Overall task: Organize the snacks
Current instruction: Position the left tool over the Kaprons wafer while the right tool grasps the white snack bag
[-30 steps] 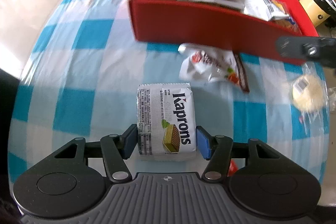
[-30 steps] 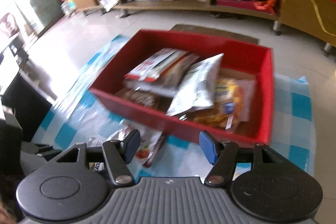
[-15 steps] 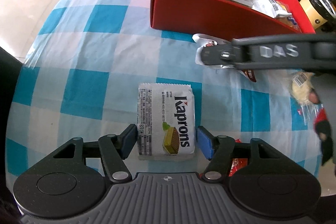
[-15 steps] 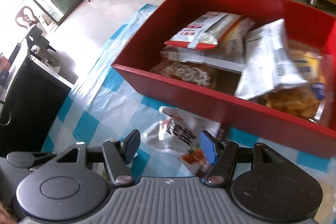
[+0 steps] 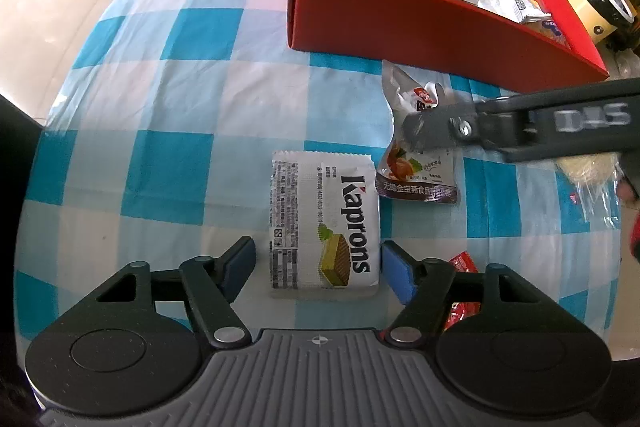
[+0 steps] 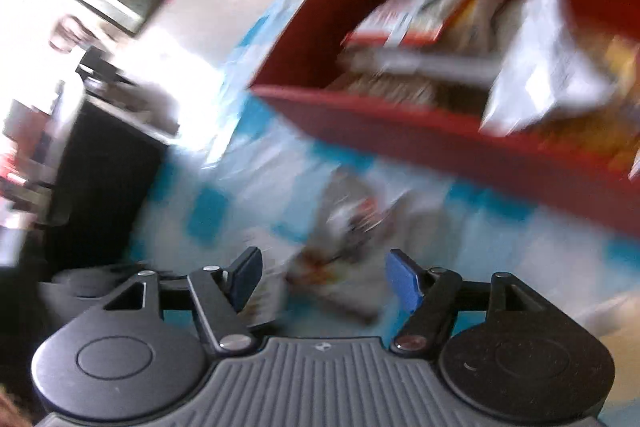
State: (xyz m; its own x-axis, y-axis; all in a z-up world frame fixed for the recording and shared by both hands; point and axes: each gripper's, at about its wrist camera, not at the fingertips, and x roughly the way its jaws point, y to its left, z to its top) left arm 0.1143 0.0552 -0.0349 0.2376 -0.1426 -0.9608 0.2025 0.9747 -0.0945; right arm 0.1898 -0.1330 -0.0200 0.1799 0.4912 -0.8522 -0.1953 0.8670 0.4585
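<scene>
A white Kaprons wafer pack [image 5: 324,223] lies on the blue-and-white checked cloth [image 5: 168,75]. My left gripper [image 5: 318,267] is open, its blue pads either side of the pack's near end, a small gap on each side. A silver snack pouch [image 5: 416,171] lies just right of it, below the red box [image 5: 400,23] holding several snack packs. My right gripper [image 6: 324,277] is open and empty, low over that pouch [image 6: 352,227]; its view is heavily blurred. The right gripper's finger [image 5: 436,131] reaches over the pouch in the left wrist view.
A clear-wrapped pale bun [image 5: 588,171] lies at the right edge of the cloth. A small red wrapper [image 5: 462,267] lies beside the left gripper's right finger. The red box [image 6: 440,131] stands behind the pouch. A dark cabinet [image 6: 100,183] stands off the table's left edge.
My right gripper has swung down and left from above the red box to just over the silver pouch. My left gripper stays open around the Kaprons pack.
</scene>
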